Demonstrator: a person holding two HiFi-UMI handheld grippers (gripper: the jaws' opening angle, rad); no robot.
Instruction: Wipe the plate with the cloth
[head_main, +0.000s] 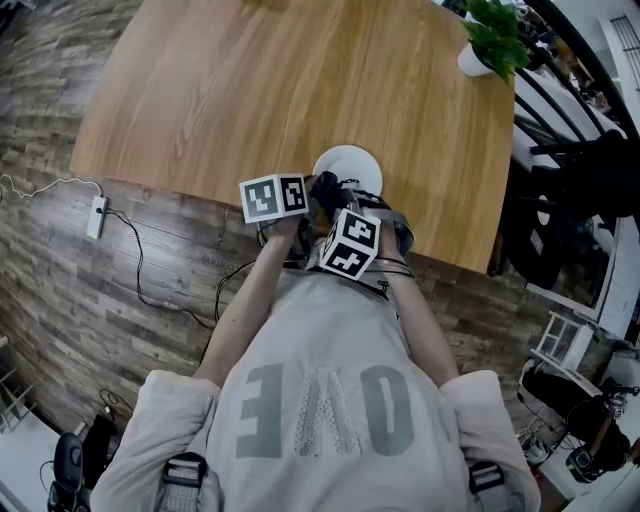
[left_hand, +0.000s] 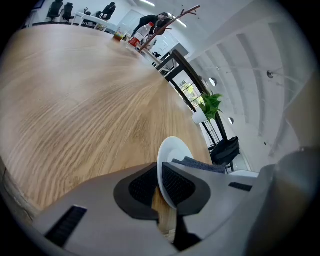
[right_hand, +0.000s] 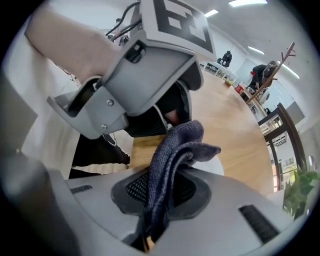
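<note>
**Item 1: plate (left_hand: 172, 150).** Small, round and white, with a smooth face. It sits at the near edge of the table (head_main: 250, 90). I cannot tell whether its far side rests on the table.
- Handling, as I judge it: stiff, light, slick-surfaced and breakable if dropped or knocked against the table.
- Best hold is the rim, with one pad on each face, because the flat middle offers nothing to pinch.

**Item 2: cloth (right_hand: 172, 150).** Dark blue-grey knit, folded into a thick wad, hanging above the table's near edge.
- Handling, as I judge it: soft, limp and almost weightless. It has enough nap to drag on a smooth glaze without sliding loose.
- It is best held low on the fold so that a loose end stands out to do the rubbing.

**Item 3: left gripper (left_hand: 159, 175).** It is clamped on the plate's near rim, which sits between the two ribbed pads and is steadied over the table's near edge.

**Item 4: right gripper (right_hand: 160, 186).** It is clamped on the cloth, with the wad squeezed between the pads and its free end poking out past the jaw tips. Whether that end presses on the plate yet, I cannot tell.
</note>
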